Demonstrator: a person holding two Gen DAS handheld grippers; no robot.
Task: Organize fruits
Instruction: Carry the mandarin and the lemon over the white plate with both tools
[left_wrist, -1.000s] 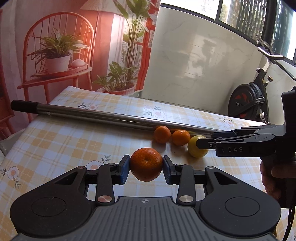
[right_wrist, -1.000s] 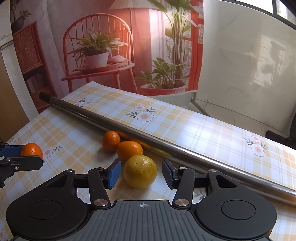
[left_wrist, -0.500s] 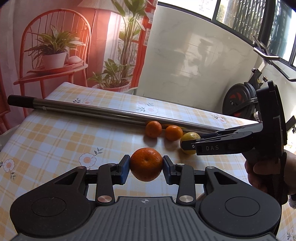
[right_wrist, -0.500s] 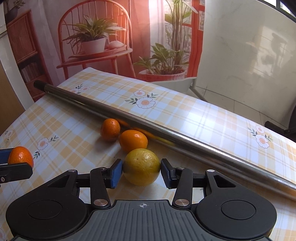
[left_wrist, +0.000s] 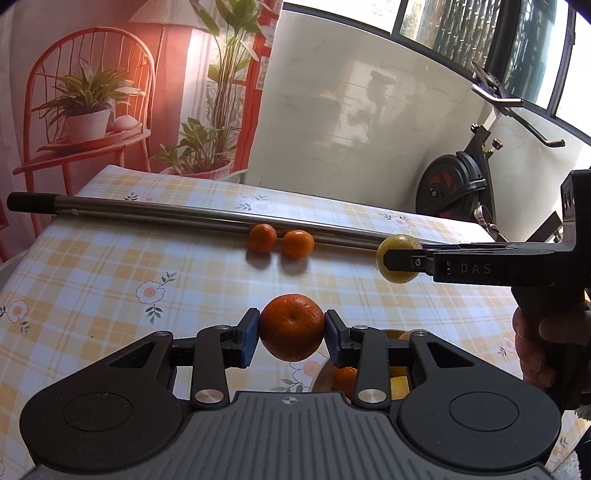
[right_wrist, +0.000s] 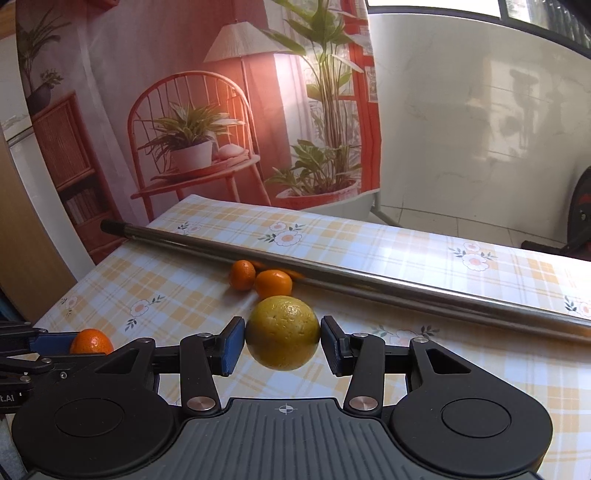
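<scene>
Between left gripper pads: mandarin, clamped; right gripper clamps lemon; ahead, two mandarins against pole

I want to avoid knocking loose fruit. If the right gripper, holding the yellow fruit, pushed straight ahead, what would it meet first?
Probably the nearer orange just beyond the yellow fruit, then the metal pole; depth is unclear.
</scene>
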